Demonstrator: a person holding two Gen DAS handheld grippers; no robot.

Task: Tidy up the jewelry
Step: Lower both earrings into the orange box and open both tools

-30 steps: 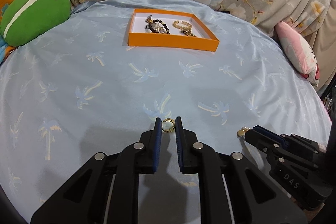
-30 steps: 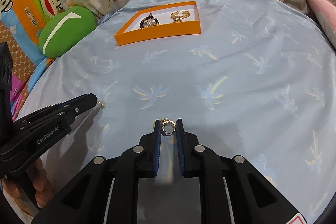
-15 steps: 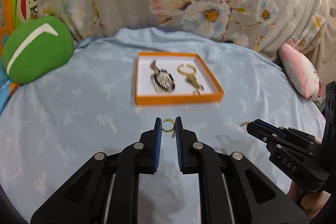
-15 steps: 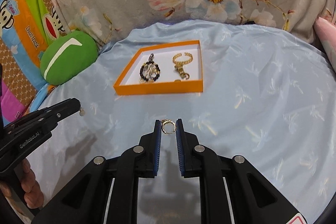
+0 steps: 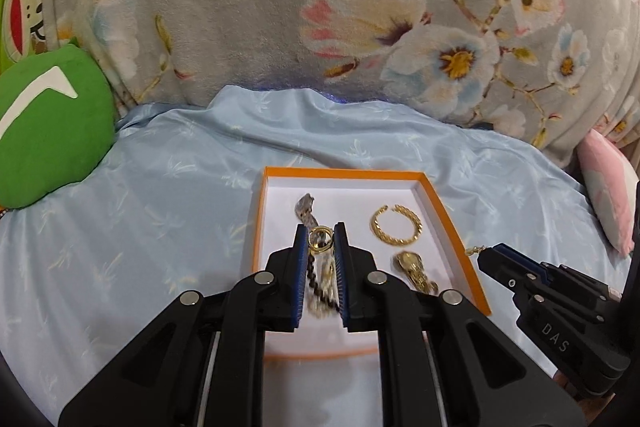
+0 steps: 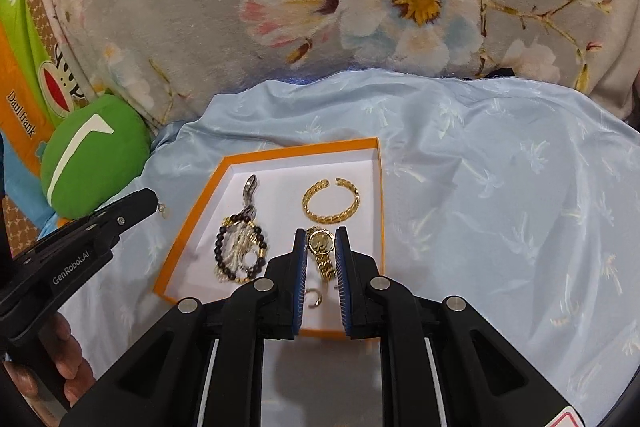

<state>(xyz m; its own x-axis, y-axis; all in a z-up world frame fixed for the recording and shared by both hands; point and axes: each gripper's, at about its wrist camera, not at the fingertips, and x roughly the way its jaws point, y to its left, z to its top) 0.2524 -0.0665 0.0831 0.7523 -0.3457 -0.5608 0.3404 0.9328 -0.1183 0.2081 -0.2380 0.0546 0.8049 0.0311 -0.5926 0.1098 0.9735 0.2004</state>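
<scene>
An orange box (image 5: 448, 227) with a white inside lies on the blue cloth; it also shows in the right wrist view (image 6: 192, 223). It holds a gold cuff bracelet (image 5: 397, 225) (image 6: 331, 200), a dark bead bracelet (image 6: 240, 251) and a gold watch-like piece (image 5: 412, 265). My left gripper (image 5: 320, 241) is shut on a small gold ring (image 5: 320, 239) above the box. My right gripper (image 6: 320, 241) is shut on a gold ring (image 6: 320, 242) above the box's near part; in the left wrist view its tip (image 5: 486, 254) carries that small gold piece at the box's right wall.
A green cushion (image 5: 44, 131) lies at the left and a pink cushion (image 5: 608, 195) at the right. A grey floral blanket (image 5: 320, 7) rises behind the box. A small silvery ring (image 6: 313, 297) lies in the box between my right fingers.
Both grippers have lifted off the cloth and moved forward to the orange box, each still holding its ring. The box now lies right under the fingertips.
</scene>
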